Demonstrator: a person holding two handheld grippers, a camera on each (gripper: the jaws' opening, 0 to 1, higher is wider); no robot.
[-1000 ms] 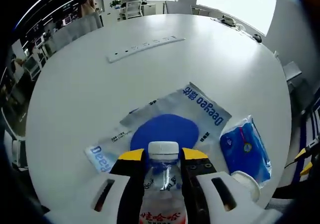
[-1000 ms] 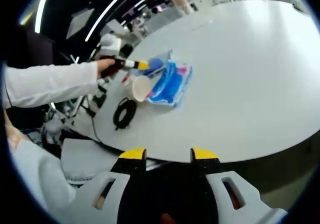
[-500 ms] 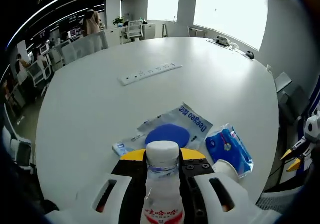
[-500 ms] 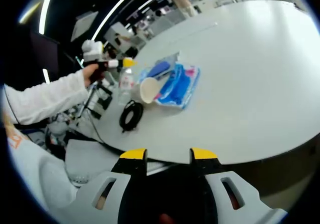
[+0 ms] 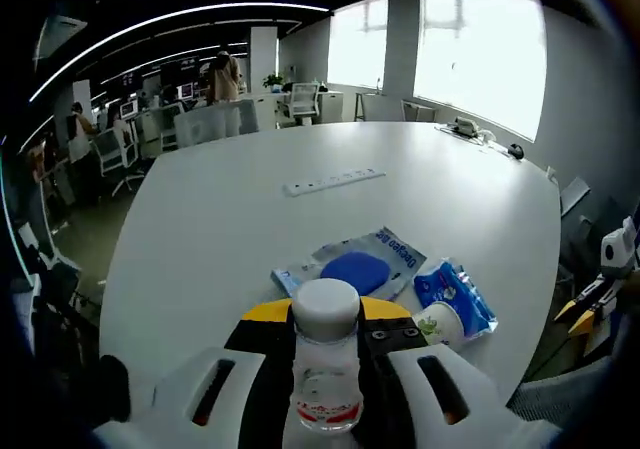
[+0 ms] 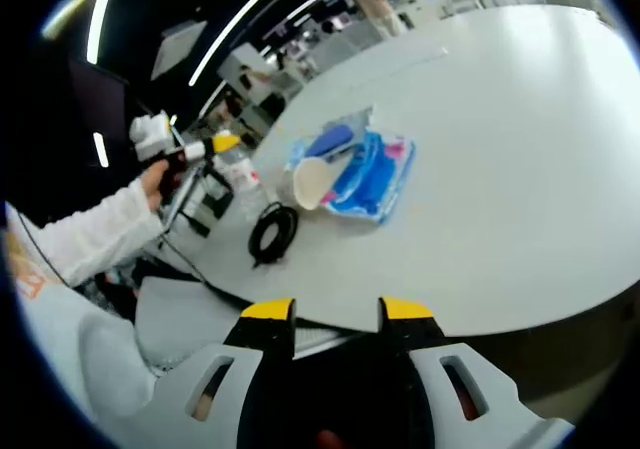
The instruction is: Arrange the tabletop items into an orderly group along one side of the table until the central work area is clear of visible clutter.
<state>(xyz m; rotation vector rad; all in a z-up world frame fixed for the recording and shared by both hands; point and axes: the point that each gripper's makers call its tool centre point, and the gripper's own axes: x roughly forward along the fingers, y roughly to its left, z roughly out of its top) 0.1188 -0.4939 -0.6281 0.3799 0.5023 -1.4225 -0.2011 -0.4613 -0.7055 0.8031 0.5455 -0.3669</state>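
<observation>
Plastic bottle (image 5: 326, 364) in left tool (image 5: 326, 311).

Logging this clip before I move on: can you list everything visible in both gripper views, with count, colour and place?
Table: one, white, round, bearing the rest.
Water bottle: one, clear with white cap, between the left hand-held gripper's jaws, lifted off the table.
Flat packet: one, pale with blue print and a blue disc, near the table's edge.
Tissue pack: one, blue, beside the flat packet.
Paper cup: one, white, lying on its side against the tissue pack.
Coiled cable: one, black, by the table's edge.
Power strip: one, white, mid-table.
Left hand-held gripper: yellow-tipped, shut on the water bottle.
Right hand-held gripper: yellow-tipped, open, off the table's edge.
</observation>
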